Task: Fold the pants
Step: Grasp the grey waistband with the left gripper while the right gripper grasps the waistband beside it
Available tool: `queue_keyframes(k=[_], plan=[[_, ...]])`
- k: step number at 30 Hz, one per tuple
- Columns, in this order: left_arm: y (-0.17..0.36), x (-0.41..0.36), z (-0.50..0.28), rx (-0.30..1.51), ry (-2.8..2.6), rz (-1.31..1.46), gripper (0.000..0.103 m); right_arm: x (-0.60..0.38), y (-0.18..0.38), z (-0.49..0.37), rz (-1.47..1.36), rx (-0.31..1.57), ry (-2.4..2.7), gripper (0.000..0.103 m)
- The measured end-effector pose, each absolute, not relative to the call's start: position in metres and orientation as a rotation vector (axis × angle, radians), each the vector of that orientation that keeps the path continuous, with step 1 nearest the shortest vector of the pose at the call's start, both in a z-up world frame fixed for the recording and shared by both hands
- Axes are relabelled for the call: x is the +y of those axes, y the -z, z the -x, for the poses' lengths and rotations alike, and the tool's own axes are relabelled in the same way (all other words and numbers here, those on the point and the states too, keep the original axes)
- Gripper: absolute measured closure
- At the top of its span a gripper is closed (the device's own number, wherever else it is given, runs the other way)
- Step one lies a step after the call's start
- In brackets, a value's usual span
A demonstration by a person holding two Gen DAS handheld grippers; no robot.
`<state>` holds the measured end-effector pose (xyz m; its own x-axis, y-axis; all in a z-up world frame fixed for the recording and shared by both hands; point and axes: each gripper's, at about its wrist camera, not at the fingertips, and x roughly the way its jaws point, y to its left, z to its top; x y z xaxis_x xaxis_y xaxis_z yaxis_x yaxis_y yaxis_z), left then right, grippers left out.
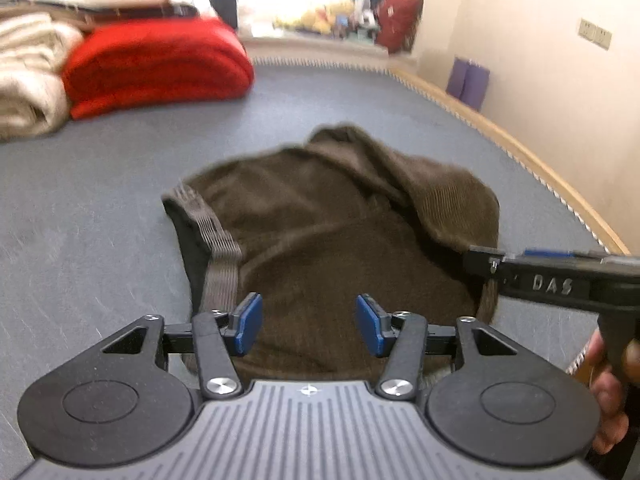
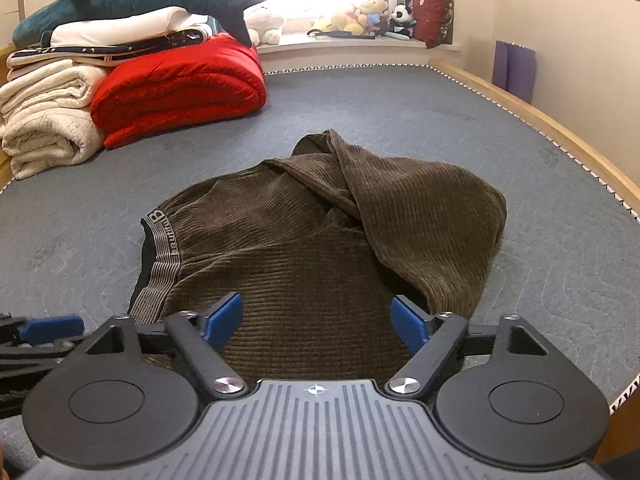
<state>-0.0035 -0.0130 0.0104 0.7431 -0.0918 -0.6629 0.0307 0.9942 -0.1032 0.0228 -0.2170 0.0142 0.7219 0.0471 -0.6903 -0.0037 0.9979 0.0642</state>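
Right wrist view: we see the brown corduroy pants (image 2: 320,232) bunched on the grey bed (image 2: 520,128), waistband (image 2: 160,264) out at 9 o'clock.
Progress: we'd say roughly halfway; legs look doubled over the seat, but the flap at 2 o'clock is rumpled, needs smoothing plus another fold.
Right gripper (image 2: 318,322): jaws spread wide, holding nothing, pants right under and ahead at 12 o'clock.
Left gripper (image 1: 309,324): jaws about half open, empty too, near hem below them.
Touching cloth: can't tell.
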Motion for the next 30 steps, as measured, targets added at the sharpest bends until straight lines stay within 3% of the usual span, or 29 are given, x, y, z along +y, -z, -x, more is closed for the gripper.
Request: queue_keyframes(k=[7,11,13,15,16,19,23,27,30], plan=[[-0.074,0.010,-0.008,0.665,0.134,0.068,0.037,-0.211,-0.024,-0.020,-0.122,0.670,-0.056,0.028],[-0.082,0.041,-0.036,0.649,0.213,0.063,0.038,-0.200,-0.025,-0.022,-0.102,0.644,-0.083,0.028],[-0.068,0.056,-0.045,0.623,0.188,0.012,0.057,-0.192,-0.021,-0.025,-0.085,0.655,-0.115,0.028],[-0.044,0.074,-0.054,0.655,0.137,-0.002,0.095,-0.183,-0.017,-0.027,-0.060,0.665,-0.144,0.028],[-0.032,0.087,-0.065,0.743,0.104,0.037,0.101,-0.176,-0.015,-0.029,-0.037,0.671,-0.150,0.028],[-0.021,0.119,-0.084,0.855,0.049,0.216,0.102,-0.159,-0.011,-0.031,0.004,0.677,-0.200,0.029],[-0.010,0.133,-0.100,0.904,0.029,0.286,0.101,-0.127,0.002,-0.035,0.107,0.704,-0.316,0.047],[-0.001,0.140,-0.113,0.953,0.031,0.345,0.097,-0.095,0.021,-0.036,0.196,0.746,-0.435,0.047],[0.007,0.142,-0.117,0.972,0.023,0.356,0.089,-0.070,0.048,-0.040,0.269,0.876,-0.515,0.046]])
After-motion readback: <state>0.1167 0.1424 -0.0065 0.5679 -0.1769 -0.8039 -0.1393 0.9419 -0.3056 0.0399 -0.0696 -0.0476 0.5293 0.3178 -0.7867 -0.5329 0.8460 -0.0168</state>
